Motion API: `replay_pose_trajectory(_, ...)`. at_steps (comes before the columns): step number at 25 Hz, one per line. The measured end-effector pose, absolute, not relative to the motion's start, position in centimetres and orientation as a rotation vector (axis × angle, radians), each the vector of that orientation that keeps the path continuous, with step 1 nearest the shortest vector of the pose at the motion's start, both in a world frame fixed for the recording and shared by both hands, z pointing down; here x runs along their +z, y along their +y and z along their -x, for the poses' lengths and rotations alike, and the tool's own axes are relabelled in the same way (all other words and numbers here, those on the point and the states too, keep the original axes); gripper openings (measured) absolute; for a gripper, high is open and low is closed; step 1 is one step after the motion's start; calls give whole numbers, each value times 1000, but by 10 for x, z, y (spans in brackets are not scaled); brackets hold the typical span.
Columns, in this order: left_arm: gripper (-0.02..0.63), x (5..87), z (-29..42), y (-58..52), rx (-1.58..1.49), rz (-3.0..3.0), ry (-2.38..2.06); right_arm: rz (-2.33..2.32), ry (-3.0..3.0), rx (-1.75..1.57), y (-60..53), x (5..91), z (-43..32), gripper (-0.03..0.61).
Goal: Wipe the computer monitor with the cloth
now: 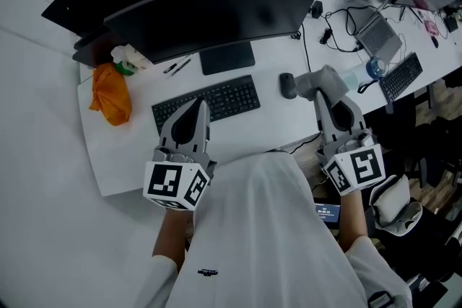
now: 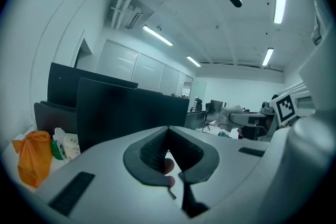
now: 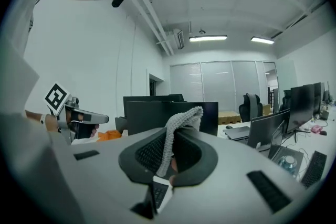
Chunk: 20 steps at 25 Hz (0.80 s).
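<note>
Right gripper (image 1: 325, 91) is clamped on the grey cloth (image 1: 312, 81), a fold of which stands up between its jaws in the right gripper view and droops over their tips in the head view. It sits in front of the monitor (image 1: 216, 11), off toward that screen's right end and lower than the panel. The monitor's long axis runs left to right across the surface (image 1: 130, 155), with its dark face turned toward the person, so the cloth lies ahead of the glass and apart from it, not yet touching. From the right gripper view the monitor rises straight beyond the jaws and a little to their left. By my reading, the reach calls for moving forward, up and slightly leftward to land the cloth on the right part of the screen, then sweeping along the long axis. Left gripper (image 1: 193, 112) has its jaws together on nothing and hovers before the monitor's middle, over the keyboard (image 1: 216, 99), nearer the screen's centre but without a cloth.
</note>
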<state>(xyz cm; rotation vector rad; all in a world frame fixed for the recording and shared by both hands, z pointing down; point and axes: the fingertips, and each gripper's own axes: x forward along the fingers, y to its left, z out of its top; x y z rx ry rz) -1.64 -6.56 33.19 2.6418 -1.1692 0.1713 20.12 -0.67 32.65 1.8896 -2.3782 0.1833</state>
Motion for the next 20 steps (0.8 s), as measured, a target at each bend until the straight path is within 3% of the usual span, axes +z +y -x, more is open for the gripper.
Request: replay_pose_trajectory(20,14,318,-6,-71,176,-2645,-1234,-1797,-2400,124,-33,326,-209,21)
